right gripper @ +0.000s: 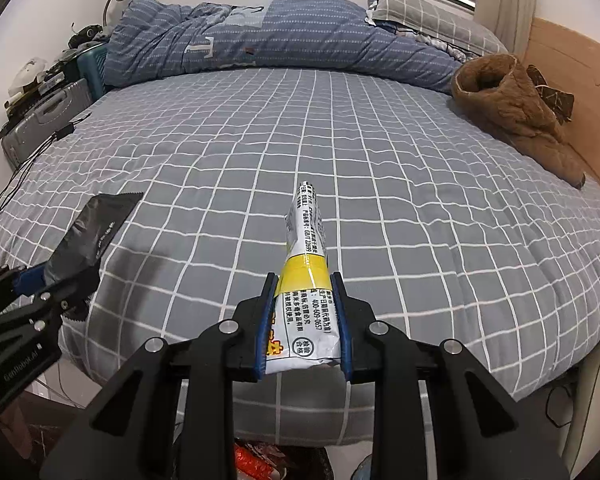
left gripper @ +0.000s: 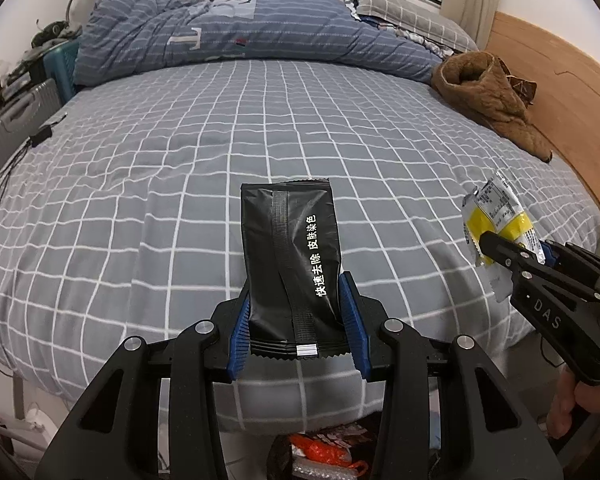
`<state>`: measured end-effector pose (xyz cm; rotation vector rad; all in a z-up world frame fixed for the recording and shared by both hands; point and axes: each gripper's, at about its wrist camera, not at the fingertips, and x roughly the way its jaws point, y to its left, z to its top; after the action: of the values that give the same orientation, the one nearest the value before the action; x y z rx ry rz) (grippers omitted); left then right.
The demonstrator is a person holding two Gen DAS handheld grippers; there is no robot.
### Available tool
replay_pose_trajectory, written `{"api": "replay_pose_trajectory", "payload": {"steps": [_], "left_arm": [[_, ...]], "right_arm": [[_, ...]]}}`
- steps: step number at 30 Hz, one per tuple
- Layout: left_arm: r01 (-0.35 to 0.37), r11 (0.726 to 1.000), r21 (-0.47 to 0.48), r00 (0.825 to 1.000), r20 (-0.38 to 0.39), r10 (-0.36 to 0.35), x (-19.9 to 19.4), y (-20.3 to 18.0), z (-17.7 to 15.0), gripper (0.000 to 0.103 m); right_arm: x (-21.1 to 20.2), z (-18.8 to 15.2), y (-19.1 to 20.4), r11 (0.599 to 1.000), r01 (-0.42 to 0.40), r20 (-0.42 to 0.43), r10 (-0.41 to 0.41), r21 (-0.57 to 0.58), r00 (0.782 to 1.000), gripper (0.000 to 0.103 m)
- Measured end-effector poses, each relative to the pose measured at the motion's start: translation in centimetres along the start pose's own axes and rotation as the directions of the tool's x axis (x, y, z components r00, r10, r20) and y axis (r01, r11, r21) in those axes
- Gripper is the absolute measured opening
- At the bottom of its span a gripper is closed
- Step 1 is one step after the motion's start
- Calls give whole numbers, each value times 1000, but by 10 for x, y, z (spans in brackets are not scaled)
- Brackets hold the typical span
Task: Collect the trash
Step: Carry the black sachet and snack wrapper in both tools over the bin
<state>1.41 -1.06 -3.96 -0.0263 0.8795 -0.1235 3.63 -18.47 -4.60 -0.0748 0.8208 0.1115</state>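
Observation:
My left gripper (left gripper: 298,286) is shut on a black wrapper (left gripper: 292,248) with white Chinese print, held upright above the front edge of the bed. My right gripper (right gripper: 304,280) is shut on a white and yellow wrapper (right gripper: 306,264), also held over the bed's front edge. In the left wrist view the right gripper (left gripper: 512,248) and its white and yellow wrapper (left gripper: 494,212) show at the right. In the right wrist view the left gripper (right gripper: 56,272) and the black wrapper (right gripper: 92,232) show at the left.
The bed (left gripper: 220,152) has a grey checked sheet, a blue quilt (left gripper: 240,36) at the back and a brown fleece garment (left gripper: 488,92) by the wooden headboard (left gripper: 560,92). A bag with orange trash (left gripper: 324,456) sits on the floor below the grippers. A suitcase (left gripper: 16,120) stands left.

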Motion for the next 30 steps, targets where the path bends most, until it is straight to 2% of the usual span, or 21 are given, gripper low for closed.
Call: {"api": "replay_pose_trajectory", "payload": {"steps": [30], "left_arm": [[30,999,-25,1000,10,-29,-61,-20,-50,40]], "right_arm": [[-81,-51,11,1000,-9,34,9,2,999,25]]}}
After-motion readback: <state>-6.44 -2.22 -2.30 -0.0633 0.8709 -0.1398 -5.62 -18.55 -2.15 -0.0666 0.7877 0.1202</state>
